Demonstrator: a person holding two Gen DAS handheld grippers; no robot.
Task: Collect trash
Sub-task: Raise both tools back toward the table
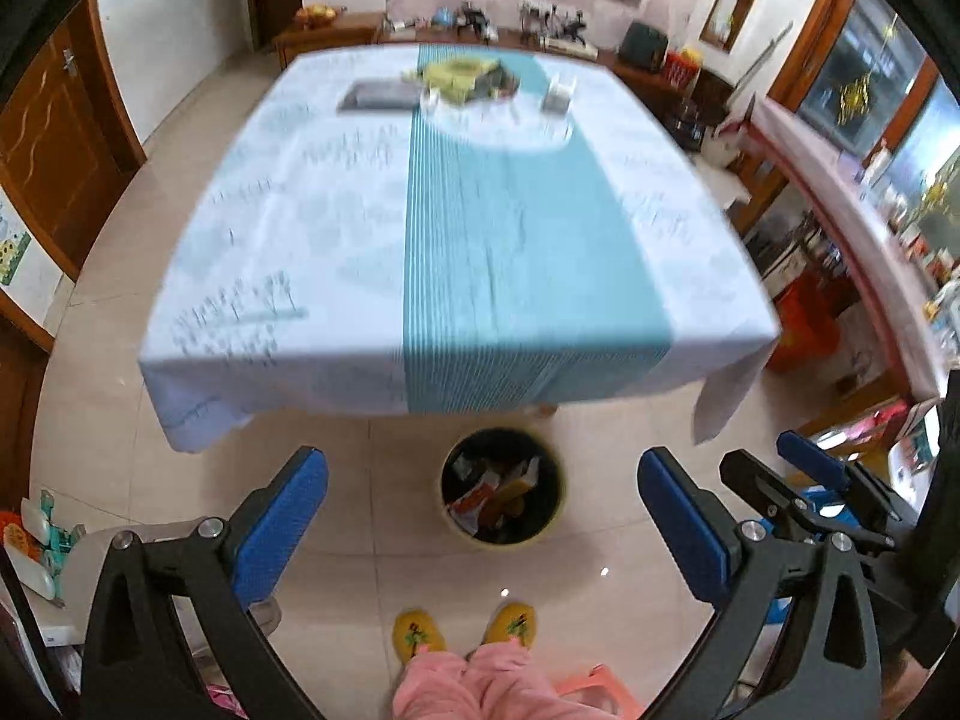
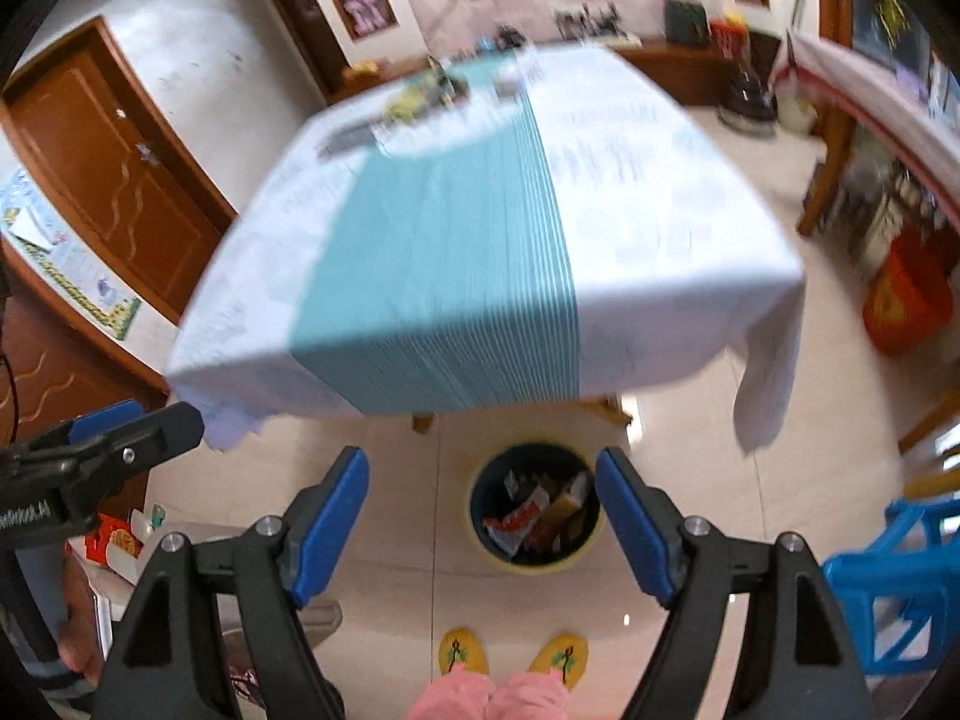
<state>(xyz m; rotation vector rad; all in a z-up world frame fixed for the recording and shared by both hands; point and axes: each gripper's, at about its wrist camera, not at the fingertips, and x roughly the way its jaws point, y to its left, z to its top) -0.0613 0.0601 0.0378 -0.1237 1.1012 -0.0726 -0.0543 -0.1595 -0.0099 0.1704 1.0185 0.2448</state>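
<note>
Jaws of the left gripper [image 1: 483, 513] and right gripper [image 2: 482, 519] gape empty at lower centre, framing the round yellow-rimmed bin [image 2: 534, 507] holding crumpled wrappers [image 2: 528, 519].

We find no text we can read with certainty. The left gripper [image 2: 90, 468], seen from the right wrist view, carries a small white printed word along its black body, too blurred and cropped to make out.
</note>
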